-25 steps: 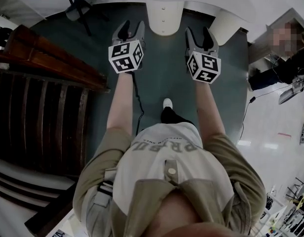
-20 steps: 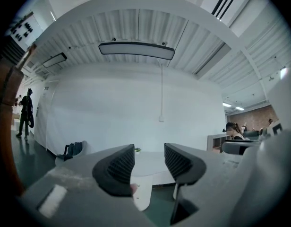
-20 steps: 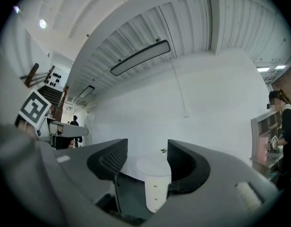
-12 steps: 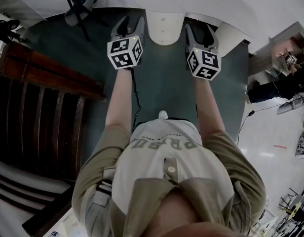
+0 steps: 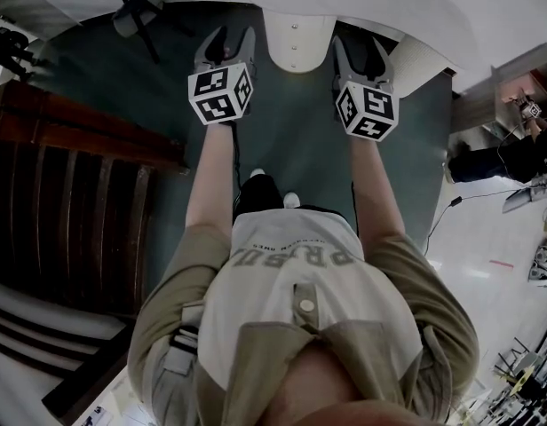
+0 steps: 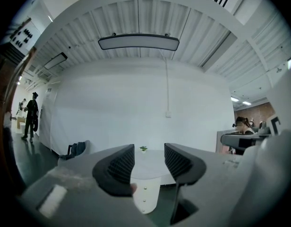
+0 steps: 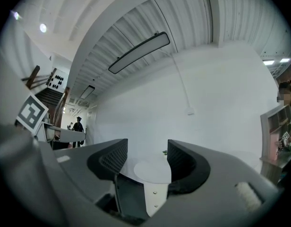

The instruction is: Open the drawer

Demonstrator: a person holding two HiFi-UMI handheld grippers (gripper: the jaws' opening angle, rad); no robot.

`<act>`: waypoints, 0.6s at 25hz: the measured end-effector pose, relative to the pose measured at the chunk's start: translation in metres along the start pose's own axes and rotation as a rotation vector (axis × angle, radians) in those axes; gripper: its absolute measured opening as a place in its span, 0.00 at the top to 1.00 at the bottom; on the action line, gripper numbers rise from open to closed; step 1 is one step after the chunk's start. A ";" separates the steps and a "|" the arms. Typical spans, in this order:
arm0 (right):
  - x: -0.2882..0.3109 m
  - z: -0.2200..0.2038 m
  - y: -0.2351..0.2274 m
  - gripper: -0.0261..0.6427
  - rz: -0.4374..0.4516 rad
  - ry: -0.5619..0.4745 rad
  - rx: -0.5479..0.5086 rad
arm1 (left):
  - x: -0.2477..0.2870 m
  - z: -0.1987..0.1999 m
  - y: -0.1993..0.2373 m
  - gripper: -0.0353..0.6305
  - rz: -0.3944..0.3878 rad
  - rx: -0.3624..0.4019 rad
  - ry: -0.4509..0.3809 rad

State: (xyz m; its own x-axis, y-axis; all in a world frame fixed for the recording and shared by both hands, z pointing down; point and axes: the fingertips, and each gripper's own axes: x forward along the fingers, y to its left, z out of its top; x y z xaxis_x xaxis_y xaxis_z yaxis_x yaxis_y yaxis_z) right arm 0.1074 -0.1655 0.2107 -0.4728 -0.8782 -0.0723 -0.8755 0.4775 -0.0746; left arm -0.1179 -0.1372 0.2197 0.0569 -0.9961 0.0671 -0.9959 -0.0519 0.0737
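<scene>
The narrow white drawer front (image 5: 297,41) with small knobs stands at the top middle of the frame, ahead of and between the left gripper (image 5: 230,47) and right gripper (image 5: 358,56), both spread and empty.

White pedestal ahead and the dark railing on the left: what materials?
White pedestal: smooth, matte white panel with small fastener heads down its face; painted metal or laminate, can't tell which.
Dark railing: likely stained, varnished wood; reddish-brown with a slight sheen, a beam over upright slats.
</scene>
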 end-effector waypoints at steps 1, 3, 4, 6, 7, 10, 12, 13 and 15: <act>0.001 -0.004 -0.001 0.58 -0.001 0.006 0.002 | 0.001 -0.002 0.001 0.63 0.001 0.003 0.003; 0.003 -0.010 -0.001 0.58 -0.002 0.016 0.007 | 0.003 -0.005 0.004 0.63 0.000 0.009 0.010; 0.004 -0.013 -0.001 0.58 -0.002 0.020 0.010 | 0.005 -0.006 0.006 0.63 0.000 0.010 0.013; 0.009 -0.020 0.000 0.58 -0.006 0.028 0.014 | 0.009 -0.011 0.012 0.63 0.000 0.008 0.020; 0.013 -0.023 0.001 0.58 -0.007 0.031 0.016 | 0.012 -0.012 0.015 0.63 -0.001 0.006 0.021; 0.027 -0.033 0.004 0.58 -0.014 0.037 0.011 | 0.026 -0.016 0.027 0.63 -0.008 0.007 0.025; 0.039 -0.043 0.007 0.58 -0.021 0.046 0.005 | 0.039 -0.018 0.038 0.63 -0.014 0.006 0.027; 0.046 -0.050 0.008 0.58 -0.026 0.051 0.003 | 0.046 -0.018 0.043 0.63 -0.016 0.006 0.027; 0.059 -0.063 0.012 0.58 -0.034 0.064 -0.002 | 0.060 -0.018 0.055 0.63 -0.020 0.006 0.025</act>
State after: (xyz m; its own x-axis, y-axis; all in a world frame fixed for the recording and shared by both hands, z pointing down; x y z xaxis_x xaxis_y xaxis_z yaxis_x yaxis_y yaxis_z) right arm 0.0631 -0.2132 0.2681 -0.4479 -0.8941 -0.0055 -0.8915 0.4470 -0.0739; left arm -0.1678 -0.1990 0.2456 0.0789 -0.9927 0.0908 -0.9949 -0.0727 0.0694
